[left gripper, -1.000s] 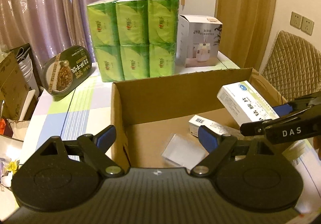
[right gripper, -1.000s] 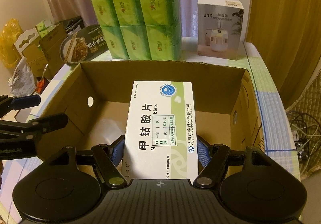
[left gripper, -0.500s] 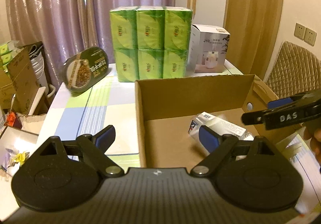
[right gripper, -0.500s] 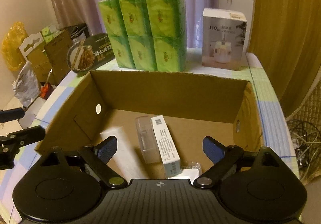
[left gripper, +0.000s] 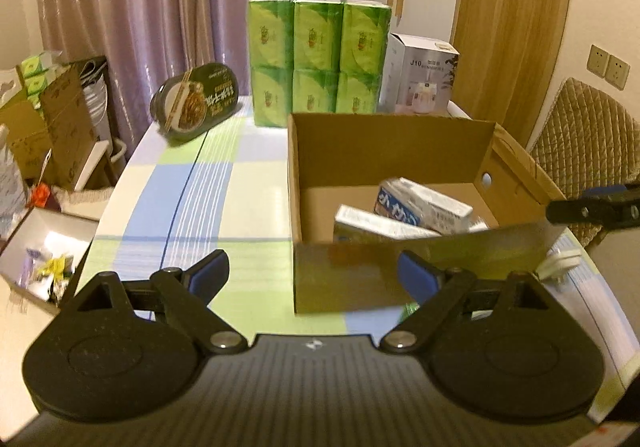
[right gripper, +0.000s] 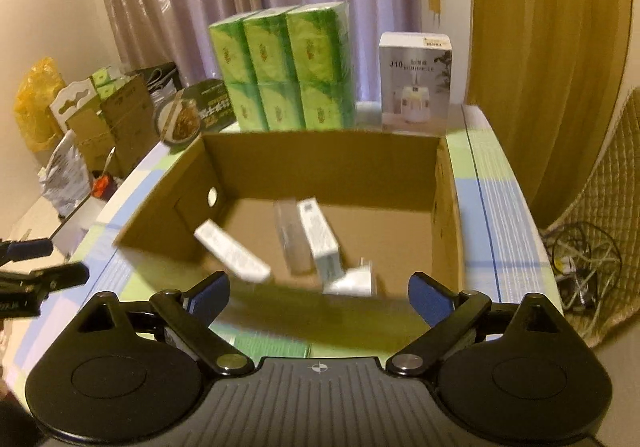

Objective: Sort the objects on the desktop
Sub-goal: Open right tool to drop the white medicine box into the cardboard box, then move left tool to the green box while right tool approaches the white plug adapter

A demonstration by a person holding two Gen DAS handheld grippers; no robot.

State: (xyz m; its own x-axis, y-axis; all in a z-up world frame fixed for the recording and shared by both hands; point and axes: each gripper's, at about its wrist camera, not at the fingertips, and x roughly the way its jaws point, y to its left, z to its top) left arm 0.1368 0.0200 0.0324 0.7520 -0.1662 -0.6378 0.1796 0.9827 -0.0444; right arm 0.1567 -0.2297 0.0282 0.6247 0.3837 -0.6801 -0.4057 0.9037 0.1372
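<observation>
Both the left claw (left gripper: 312, 273) and right claw (right gripper: 319, 294) gape empty, the right's jaws opening, since the blurred, seemingly medicine boxes (right gripper: 320, 243) already lie collected in the cardboard box (right gripper: 320, 167).

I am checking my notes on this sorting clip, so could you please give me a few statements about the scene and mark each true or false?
1. The cardboard box holds several small packages. True.
2. The right tongs grip a white medicine box. False: their jaws are opening with nothing between them; the medicine box is in the cardboard box.
3. The green tissue packs stand behind the cardboard box. True.
4. The humidifier box lies inside the cardboard box. False: it stands on the table behind it.
5. The left tongs are empty. True.
</observation>
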